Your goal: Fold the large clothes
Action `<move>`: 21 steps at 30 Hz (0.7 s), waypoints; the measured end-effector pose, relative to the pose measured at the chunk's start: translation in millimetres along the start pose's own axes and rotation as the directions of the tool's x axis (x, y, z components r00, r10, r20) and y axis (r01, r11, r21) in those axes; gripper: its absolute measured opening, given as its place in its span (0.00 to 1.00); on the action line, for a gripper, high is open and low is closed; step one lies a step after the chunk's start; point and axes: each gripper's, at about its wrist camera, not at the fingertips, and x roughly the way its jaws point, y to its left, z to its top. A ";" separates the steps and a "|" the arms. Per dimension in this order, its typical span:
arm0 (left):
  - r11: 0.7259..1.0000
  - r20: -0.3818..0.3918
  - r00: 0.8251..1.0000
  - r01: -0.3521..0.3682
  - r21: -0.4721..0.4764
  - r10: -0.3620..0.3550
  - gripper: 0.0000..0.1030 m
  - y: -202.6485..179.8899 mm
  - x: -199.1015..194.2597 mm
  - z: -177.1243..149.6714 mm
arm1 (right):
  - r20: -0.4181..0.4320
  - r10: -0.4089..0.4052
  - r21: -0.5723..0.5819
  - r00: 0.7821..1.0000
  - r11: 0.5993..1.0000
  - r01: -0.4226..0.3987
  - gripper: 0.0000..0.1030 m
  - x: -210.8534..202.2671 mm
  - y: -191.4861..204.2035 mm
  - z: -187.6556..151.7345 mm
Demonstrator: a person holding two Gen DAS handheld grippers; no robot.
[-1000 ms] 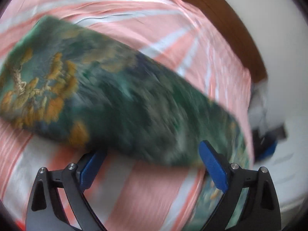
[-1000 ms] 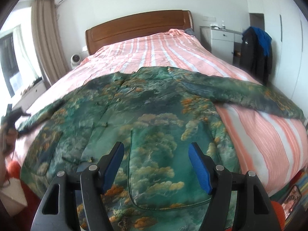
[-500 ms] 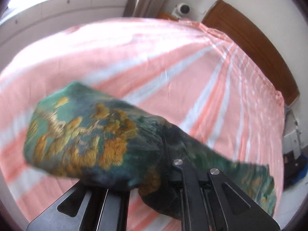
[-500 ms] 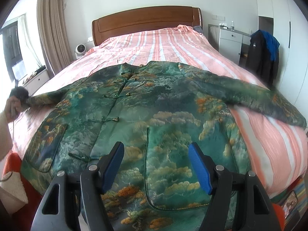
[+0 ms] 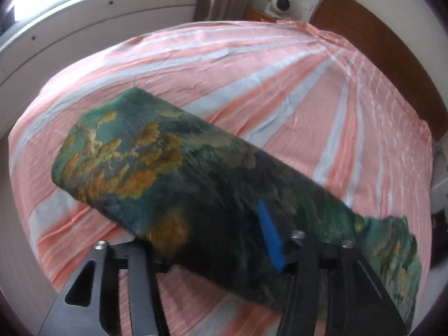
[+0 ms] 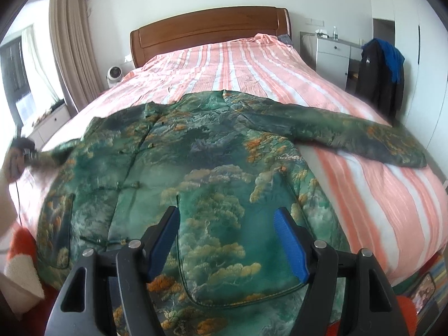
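Right wrist view: the bed [image 6: 252, 64] carries my green printed jacket [image 6: 196, 168] spread flat, front up, collar toward the far headboard [image 6: 212, 28], so both sleeves can be brought in over the body. The right sleeve [image 6: 350, 131] lies stretched out to the right across the striped cover. The left sleeve [image 5: 179, 173] runs between the fingers of my left claw [image 5: 212, 238], presumably to fold it inward; that claw's jaws are opening with the cloth between them, and I cannot tell whether the pads press it. My right claw [image 6: 226, 243] hangs wide and empty, jaws opening, over the near hem, ready, I judge, to steady it.
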 end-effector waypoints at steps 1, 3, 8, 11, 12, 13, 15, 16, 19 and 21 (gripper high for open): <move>0.999 -0.004 1.000 0.023 0.024 -0.023 0.68 2.2 -12.1 -13.9 | -0.002 0.007 0.015 1.000 1.000 -0.007 0.85 0.3 -9.8 3.7; 0.992 -0.040 0.996 0.084 0.094 -0.081 0.69 1.7 -35.7 -46.8 | -0.007 0.008 0.035 1.000 0.999 -0.008 0.91 -0.2 -19.7 7.1; 0.913 -0.238 0.950 0.271 0.303 -0.203 0.78 -28.3 -77.0 -157.9 | -0.162 0.000 0.076 0.987 0.997 0.013 0.91 27.5 -80.4 10.2; 0.827 -0.332 0.922 0.341 0.448 -0.200 0.80 -67.9 -81.6 -220.9 | -0.308 0.068 0.093 0.949 0.995 -0.041 0.91 56.8 -105.5 -3.1; 0.801 -0.340 0.923 0.337 0.495 -0.179 0.81 -79.4 -80.5 -237.1 | -0.337 0.095 0.100 0.937 0.993 -0.065 0.91 63.7 -108.0 -7.6; 0.776 -0.334 0.931 0.318 0.545 -0.146 0.81 -90.3 -78.7 -252.8 | -0.365 0.130 0.112 0.922 0.989 -0.095 0.91 69.9 -108.9 -12.6; 0.734 -0.326 0.941 0.281 0.619 -0.085 0.80 -107.7 -71.8 -278.1 | -0.380 0.176 0.120 0.908 0.983 -0.140 0.76 73.5 -103.7 -17.3; 0.730 -0.345 0.934 0.298 0.616 -0.090 0.71 -110.2 -71.2 -284.6 | -0.381 0.187 0.109 0.905 0.982 -0.157 0.54 71.3 -98.6 -17.1; 0.736 -0.436 0.887 0.397 0.548 -0.154 0.17 -111.8 -73.7 -291.8 | -0.371 0.213 0.117 0.904 0.976 -0.182 0.22 56.8 -87.3 -14.6; 0.726 -0.411 0.899 0.384 0.571 -0.151 0.13 -109.8 -85.3 -283.4 | -0.358 0.252 0.144 0.899 0.966 -0.213 0.18 43.3 -79.0 -14.1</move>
